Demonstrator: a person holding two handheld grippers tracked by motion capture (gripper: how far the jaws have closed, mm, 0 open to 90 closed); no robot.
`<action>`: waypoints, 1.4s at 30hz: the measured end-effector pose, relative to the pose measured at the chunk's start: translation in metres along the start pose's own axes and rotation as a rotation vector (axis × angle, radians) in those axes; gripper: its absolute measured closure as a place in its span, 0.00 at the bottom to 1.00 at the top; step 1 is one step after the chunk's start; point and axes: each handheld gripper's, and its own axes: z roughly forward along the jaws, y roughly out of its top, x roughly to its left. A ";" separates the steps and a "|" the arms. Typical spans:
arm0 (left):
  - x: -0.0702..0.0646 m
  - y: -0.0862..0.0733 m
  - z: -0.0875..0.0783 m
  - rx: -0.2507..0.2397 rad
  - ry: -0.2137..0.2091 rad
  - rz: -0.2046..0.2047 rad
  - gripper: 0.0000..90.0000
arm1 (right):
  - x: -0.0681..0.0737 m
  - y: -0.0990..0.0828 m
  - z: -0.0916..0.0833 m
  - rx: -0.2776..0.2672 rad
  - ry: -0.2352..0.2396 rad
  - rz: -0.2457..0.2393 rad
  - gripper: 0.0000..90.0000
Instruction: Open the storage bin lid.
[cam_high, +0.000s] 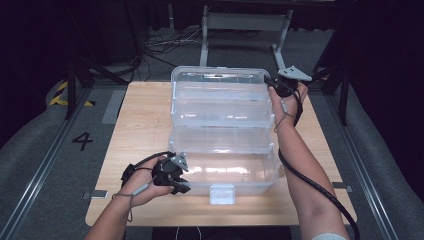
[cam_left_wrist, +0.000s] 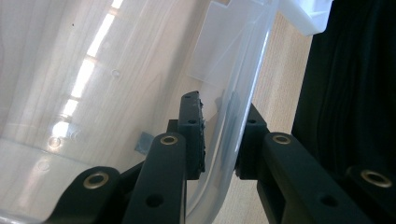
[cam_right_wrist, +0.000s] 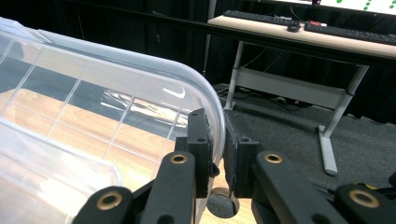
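Left gripper (cam_left_wrist: 219, 140) clamps clear box (cam_high: 225, 172) wall | right gripper (cam_right_wrist: 217, 154) clamps raised lid (cam_right_wrist: 116, 88)

Clear plastic storage box (cam_high: 223, 145) sits mid-table, opened out in stepped tiers. I see the lid (cam_high: 218, 76) standing up at the far edge, two shallow divided trays (cam_high: 222, 102) fanned below it, and the deep base bin (cam_high: 225, 172) nearest me. A white latch (cam_high: 222, 194) hangs on the near front wall. Everything looks empty; wood shows through the walls.
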 end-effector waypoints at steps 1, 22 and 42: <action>0.000 0.000 0.000 0.000 -0.001 0.001 0.86 | 0.000 0.000 0.000 0.000 0.000 0.000 0.92; 0.000 0.001 0.000 0.008 0.000 0.008 0.86 | -0.008 -0.012 0.017 0.028 0.028 0.013 0.91; 0.001 0.001 0.000 0.009 0.000 0.015 0.86 | -0.012 -0.025 0.030 0.051 0.044 0.013 0.91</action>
